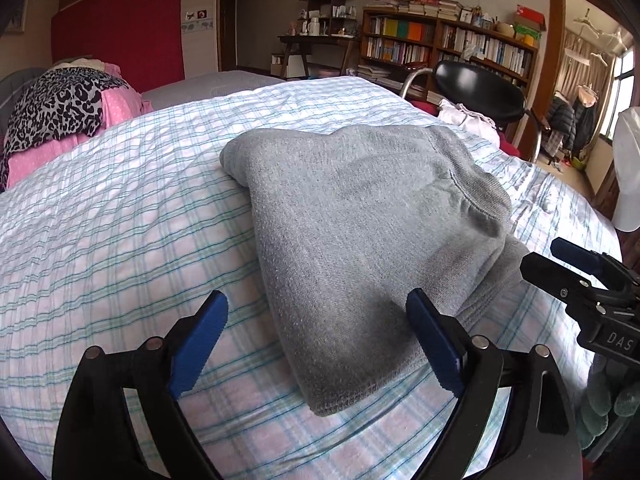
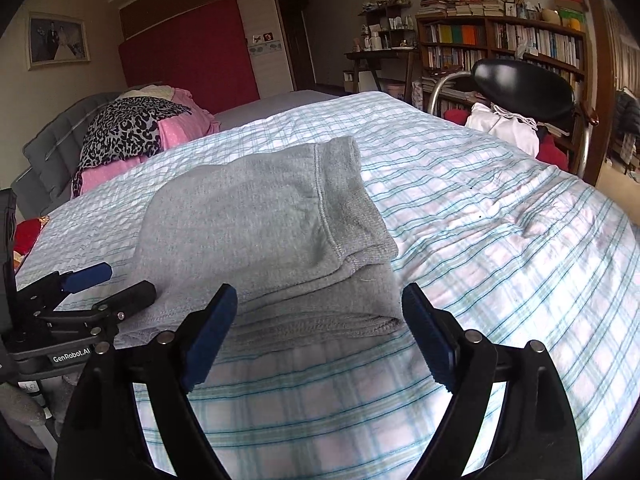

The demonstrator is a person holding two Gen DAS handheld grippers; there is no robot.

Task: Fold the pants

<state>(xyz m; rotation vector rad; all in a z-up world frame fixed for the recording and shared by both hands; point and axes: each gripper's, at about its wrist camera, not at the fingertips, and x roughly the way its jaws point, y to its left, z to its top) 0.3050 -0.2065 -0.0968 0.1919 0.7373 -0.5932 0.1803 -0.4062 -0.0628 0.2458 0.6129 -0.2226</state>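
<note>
On the plaid bed, folded pants point waistband away; both grippers gape empty.

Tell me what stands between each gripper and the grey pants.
Nothing visible does. The left gripper and right gripper are both open right at the near edge of the folded grey pants, with only plaid bedsheet around them.

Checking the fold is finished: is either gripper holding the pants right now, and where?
Nothing is held. The left gripper and right gripper are open, beside the folded grey pants.
</note>
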